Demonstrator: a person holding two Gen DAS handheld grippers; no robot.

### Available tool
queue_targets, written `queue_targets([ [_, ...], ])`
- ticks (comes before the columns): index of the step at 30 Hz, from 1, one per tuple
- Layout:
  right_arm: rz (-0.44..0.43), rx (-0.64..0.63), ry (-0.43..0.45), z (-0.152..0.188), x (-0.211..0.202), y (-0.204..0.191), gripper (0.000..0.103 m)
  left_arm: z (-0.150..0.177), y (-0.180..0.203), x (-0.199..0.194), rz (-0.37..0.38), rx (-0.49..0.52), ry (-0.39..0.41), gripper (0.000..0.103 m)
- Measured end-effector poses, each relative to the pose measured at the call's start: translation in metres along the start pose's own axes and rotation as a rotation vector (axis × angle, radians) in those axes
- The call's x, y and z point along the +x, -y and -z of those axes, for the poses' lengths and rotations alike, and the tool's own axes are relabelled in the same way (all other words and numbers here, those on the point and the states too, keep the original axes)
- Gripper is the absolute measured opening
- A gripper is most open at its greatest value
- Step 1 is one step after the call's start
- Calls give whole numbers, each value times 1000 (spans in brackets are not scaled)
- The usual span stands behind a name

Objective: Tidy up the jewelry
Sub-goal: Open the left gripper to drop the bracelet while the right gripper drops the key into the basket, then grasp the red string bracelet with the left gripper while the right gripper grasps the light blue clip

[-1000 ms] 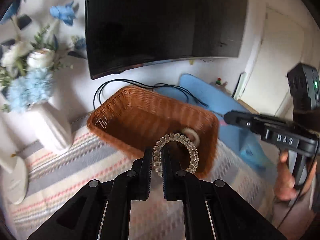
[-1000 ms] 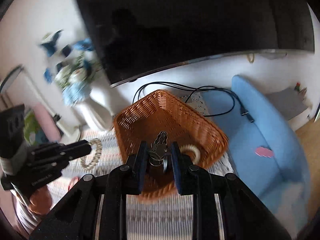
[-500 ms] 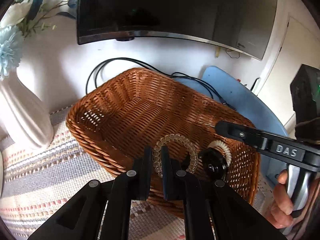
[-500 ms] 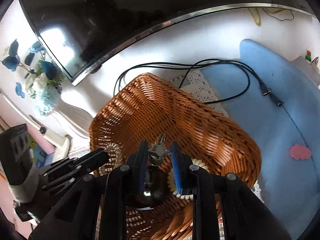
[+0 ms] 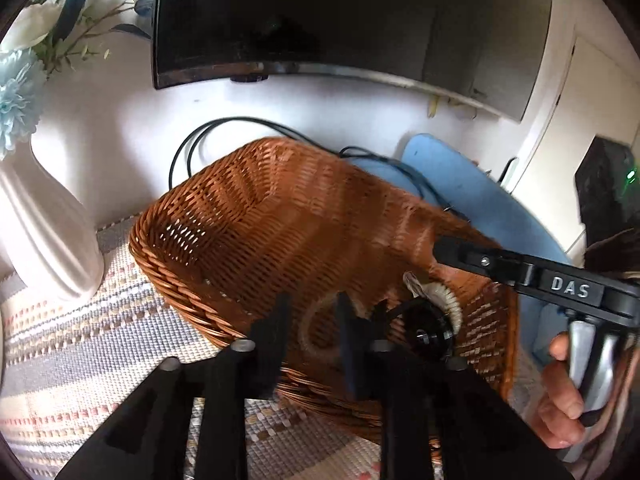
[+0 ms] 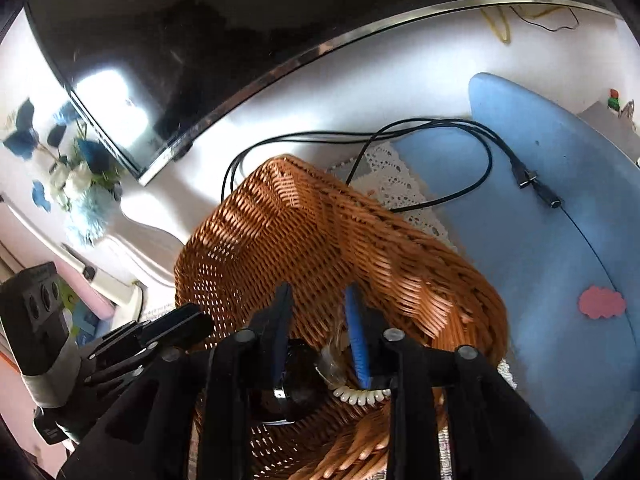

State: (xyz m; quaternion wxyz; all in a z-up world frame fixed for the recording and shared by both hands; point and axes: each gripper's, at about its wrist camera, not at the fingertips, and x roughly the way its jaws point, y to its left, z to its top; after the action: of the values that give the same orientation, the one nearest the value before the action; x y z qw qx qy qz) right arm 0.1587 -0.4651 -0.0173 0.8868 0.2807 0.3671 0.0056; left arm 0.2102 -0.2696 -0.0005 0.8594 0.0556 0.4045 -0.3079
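A brown wicker basket [image 5: 256, 240] sits on a striped mat; it also shows in the right wrist view [image 6: 320, 232]. My left gripper [image 5: 310, 320] is open over the basket's near rim, and a clear beaded bracelet [image 5: 316, 340], blurred, hangs between its fingers, loose. My right gripper [image 6: 318, 320] is open inside the basket. A small metal charm [image 6: 334, 364], blurred, lies below it beside a black round piece [image 6: 296, 376] and a white coil bracelet [image 6: 360, 394]. The black piece [image 5: 430, 334] and white coil [image 5: 440, 298] show in the left wrist view too.
A white vase [image 5: 44, 232] with blue flowers stands left of the basket. A dark monitor [image 5: 340, 20] stands behind it, with black cables [image 6: 420, 136] on the table. A blue pad [image 6: 540, 208] lies to the right, and a lace doily [image 6: 396, 188].
Both grippers have opened. The clear bracelet left the left fingers' grip and the metal charm dropped from the right fingers into the basket. Both grippers moved a little further over the basket.
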Motion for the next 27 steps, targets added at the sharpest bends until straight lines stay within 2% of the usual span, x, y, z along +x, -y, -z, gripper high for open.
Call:
queue_targets([
  [4,-39,12,24,0,-7,3,36,-2,5,-15,-3,15,42,30],
  [7,-11,-10,74,2,-17,-1,36,-5,13,-30,-1,31,58,30],
  [11,44,-48,134,6,-33,-14,36,-1,14,-77,-7,52,103,31],
  [13,5,-57,128,12,-43,-25,36,5,4,-105,-30,66,122,31],
  [17,-57,-97,106,37,-57,-54,36,30,-44,-173,-77,11,171,30],
  [20,-100,-144,67,61,-60,-82,36,55,-83,-209,-118,-45,191,31],
  [23,-137,-183,9,86,-56,-110,36,86,-120,-228,-161,-99,171,31],
  [27,-157,-265,-72,118,-42,-148,36,120,-156,-223,-177,-160,105,31],
])
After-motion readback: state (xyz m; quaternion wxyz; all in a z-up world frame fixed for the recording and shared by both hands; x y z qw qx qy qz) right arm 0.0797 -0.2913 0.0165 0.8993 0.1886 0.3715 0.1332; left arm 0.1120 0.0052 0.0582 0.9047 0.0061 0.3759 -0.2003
